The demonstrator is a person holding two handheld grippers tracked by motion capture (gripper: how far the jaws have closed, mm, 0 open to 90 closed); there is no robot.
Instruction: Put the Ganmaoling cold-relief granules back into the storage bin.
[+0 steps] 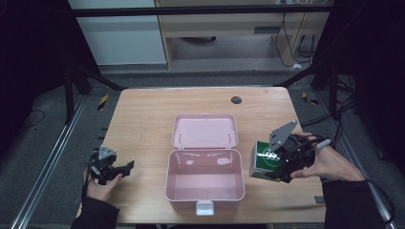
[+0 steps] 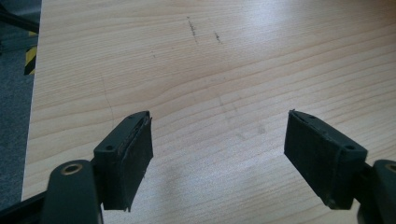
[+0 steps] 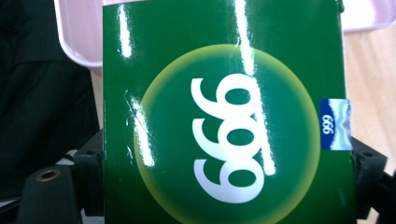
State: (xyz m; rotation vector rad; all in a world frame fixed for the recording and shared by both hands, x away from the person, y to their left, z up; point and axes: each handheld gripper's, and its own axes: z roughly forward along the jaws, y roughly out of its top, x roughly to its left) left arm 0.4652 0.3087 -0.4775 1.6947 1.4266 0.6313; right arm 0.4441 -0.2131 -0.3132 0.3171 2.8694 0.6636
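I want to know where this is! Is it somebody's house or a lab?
Probably a lab or test room, not a house. A wooden table stands inside a black metal frame, loose cables run across the grey floor, and the person's hands hold grippers.

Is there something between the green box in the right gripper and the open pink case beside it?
Nothing visible stands in the way. The right gripper holds the green box just right of the pink case. The case's lid lies open toward the far side, and only bare table separates the box from the case's near wall.
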